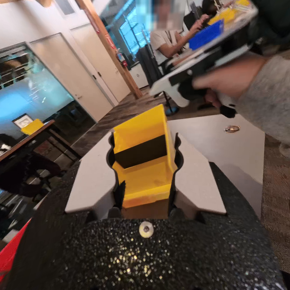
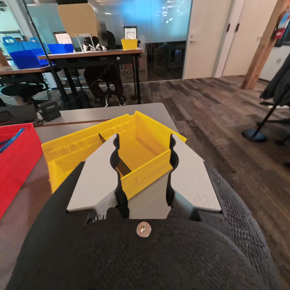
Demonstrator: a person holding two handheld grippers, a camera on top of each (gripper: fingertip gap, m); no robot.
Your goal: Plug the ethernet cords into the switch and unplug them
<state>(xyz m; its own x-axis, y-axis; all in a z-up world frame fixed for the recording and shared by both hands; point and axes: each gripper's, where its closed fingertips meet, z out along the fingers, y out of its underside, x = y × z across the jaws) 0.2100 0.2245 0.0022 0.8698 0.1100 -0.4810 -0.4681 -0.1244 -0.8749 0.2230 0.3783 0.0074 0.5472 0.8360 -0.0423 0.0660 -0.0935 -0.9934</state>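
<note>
No switch shows in either view. A blue cord (image 2: 11,138) lies in a red bin (image 2: 17,164) at the left. My left gripper (image 1: 144,136) is open and empty; a yellow bin (image 1: 141,177) with a black divider (image 1: 141,153) shows between its fingers, lengthwise. My right gripper (image 2: 144,138) is open and empty above the right compartment of the same yellow bin (image 2: 146,171). In the left wrist view a hand (image 1: 219,84) holds the right gripper at the upper right, blurred.
The bins stand on a grey table (image 2: 109,113), the yellow one near its right edge, with carpet (image 2: 219,125) beyond. A round metal insert (image 1: 232,129) sits in the tabletop. A black device (image 2: 49,109) lies at the table's back. People sit at desks farther off.
</note>
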